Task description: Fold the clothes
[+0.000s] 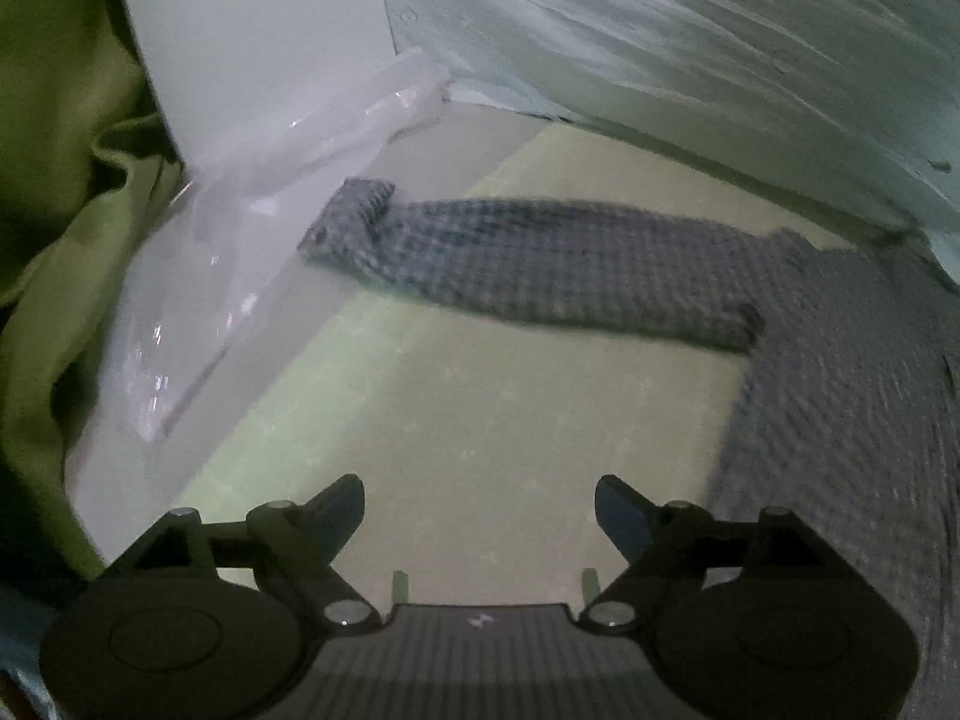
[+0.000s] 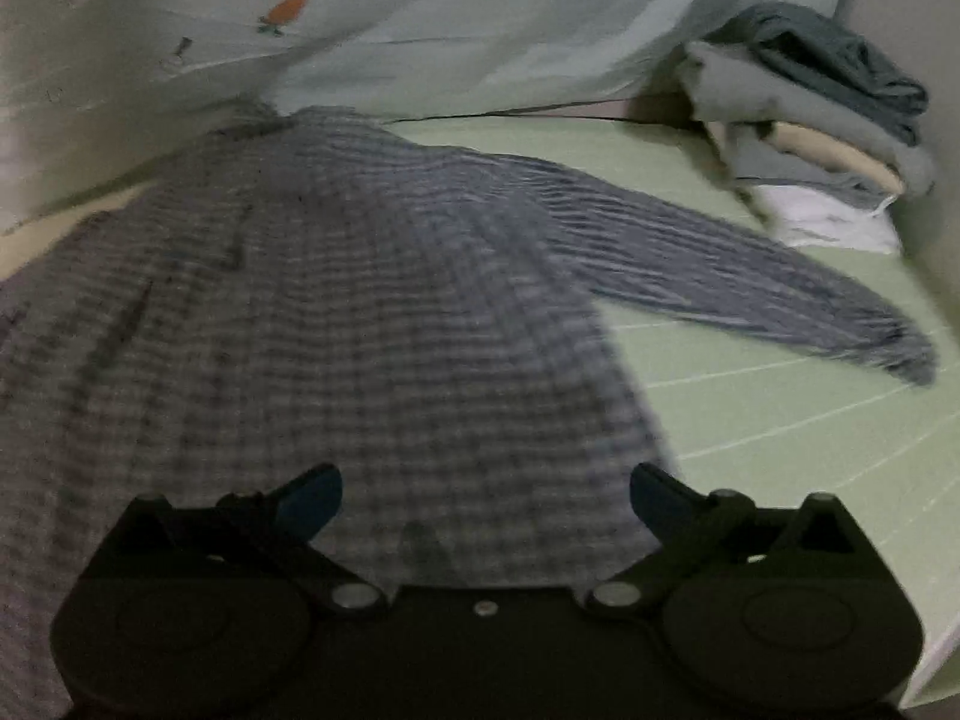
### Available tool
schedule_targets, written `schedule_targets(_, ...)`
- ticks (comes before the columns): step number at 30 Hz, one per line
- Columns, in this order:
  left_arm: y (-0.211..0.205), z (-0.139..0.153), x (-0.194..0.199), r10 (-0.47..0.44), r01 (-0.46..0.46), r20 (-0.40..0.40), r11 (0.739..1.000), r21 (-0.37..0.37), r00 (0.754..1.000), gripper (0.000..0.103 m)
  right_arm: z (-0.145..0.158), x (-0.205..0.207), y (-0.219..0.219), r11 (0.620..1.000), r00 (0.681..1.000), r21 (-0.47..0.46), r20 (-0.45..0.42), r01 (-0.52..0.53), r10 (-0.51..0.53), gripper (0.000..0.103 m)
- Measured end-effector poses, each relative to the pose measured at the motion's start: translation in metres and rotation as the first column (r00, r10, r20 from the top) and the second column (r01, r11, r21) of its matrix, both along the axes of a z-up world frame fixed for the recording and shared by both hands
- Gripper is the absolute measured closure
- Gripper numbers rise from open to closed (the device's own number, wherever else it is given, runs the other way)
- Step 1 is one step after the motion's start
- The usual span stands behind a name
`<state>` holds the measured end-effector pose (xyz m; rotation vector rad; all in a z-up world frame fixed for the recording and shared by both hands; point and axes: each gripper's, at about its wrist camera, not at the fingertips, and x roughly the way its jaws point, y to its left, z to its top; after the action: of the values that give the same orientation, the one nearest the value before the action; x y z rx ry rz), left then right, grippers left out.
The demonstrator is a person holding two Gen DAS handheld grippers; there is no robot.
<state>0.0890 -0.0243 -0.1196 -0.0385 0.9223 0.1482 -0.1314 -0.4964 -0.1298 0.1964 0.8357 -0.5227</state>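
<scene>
Left wrist view: the left gripper (image 1: pixel 479 516) has its jaws spread wide with nothing between them, over bare pale green mat (image 1: pixel 456 408). The grey-blue checked long-sleeved shirt (image 1: pixel 840 396) lies flat on the mat; only its body edge shows at the right, and one sleeve (image 1: pixel 540 276) stretches out toward the mat's left edge, its cuff folded back. Only this view shows the clear crinkled plastic wrap (image 1: pixel 252 252) lying along the mat's left edge and the lime green cloth (image 1: pixel 66 192) bunched beyond it.

Right wrist view: the right gripper (image 2: pixel 486 504) is likewise spread wide and empty, above the shirt's body (image 2: pixel 336 336). The other sleeve (image 2: pixel 750 294) reaches toward the mat's right edge. Seen only here: a stack of folded grey, beige and white clothes (image 2: pixel 822 144) at the far right corner, and a pale sheet with an orange carrot print (image 2: pixel 288 6) behind.
</scene>
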Motion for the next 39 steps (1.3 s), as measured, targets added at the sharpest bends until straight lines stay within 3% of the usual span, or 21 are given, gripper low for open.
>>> schedule_targets(13, 0.067, -0.032, 0.154, 0.127, -0.127, -0.006, 0.992, 0.020, 0.992, 0.012, -0.006, 0.063, 0.051, 0.994, 0.994, 0.030, -0.050, 0.104, -0.102, 0.000)
schedule_targets(16, 0.079, -0.040, 0.171, 0.159, -0.158, -0.034, 0.987, 0.030, 0.987, 0.017, -0.008, 0.068, 0.053, 0.989, 0.987, 0.018, -0.075, 0.145, -0.143, 0.000)
schedule_targets(19, 0.088, -0.046, 0.180, 0.171, -0.170, -0.048, 0.985, 0.031, 0.984, 0.041, -0.005, 0.070, 0.055, 0.986, 0.982, 0.010, -0.088, 0.167, -0.165, 0.000)
schedule_targets(20, 0.089, -0.047, 0.181, 0.166, -0.165, -0.047, 0.986, 0.021, 0.985, 0.058, -0.004, 0.070, 0.056, 0.986, 0.982, 0.004, -0.090, 0.168, -0.167, 0.000)
schedule_targets(21, 0.090, -0.049, 0.181, 0.159, -0.159, -0.045, 0.987, 0.010, 0.986, 0.090, -0.004, 0.069, 0.057, 0.986, 0.982, -0.002, -0.095, 0.166, -0.166, 0.000)
schedule_targets(22, 0.090, -0.049, 0.180, 0.153, -0.153, -0.042, 0.988, 0.009, 0.987, 0.099, -0.005, 0.069, 0.058, 0.986, 0.981, -0.008, -0.102, 0.165, -0.165, 0.000)
schedule_targets(25, 0.082, -0.041, 0.172, 0.141, -0.141, 0.015, 0.990, 0.007, 0.990, 0.098, -0.007, 0.065, 0.058, 0.985, 0.979, -0.004, -0.113, 0.173, -0.172, 0.000)
schedule_targets(30, 0.043, -0.008, 0.156, 0.043, -0.042, 0.135, 0.999, -0.012, 0.990, 0.099, -0.006, 0.051, 0.054, 0.978, 0.975, 0.011, -0.092, 0.206, -0.204, 0.000)
schedule_targets(34, -0.019, 0.017, 0.136, -0.113, 0.125, 0.207, 0.991, -0.046, 0.972, 0.099, -0.006, 0.037, 0.039, 0.969, 0.968, 0.032, -0.069, 0.246, -0.243, 0.000)
schedule_targets(37, -0.076, 0.030, 0.116, -0.249, 0.278, 0.232, 0.955, -0.101, 0.940, 0.099, -0.006, 0.025, 0.024, 0.962, 0.963, 0.057, -0.042, 0.267, -0.265, 0.000)
schedule_targets(39, -0.117, 0.034, 0.098, -0.345, 0.385, 0.216, 0.904, -0.186, 0.913, 0.098, -0.006, 0.017, 0.016, 0.960, 0.963, 0.070, -0.025, 0.271, -0.270, 0.000)
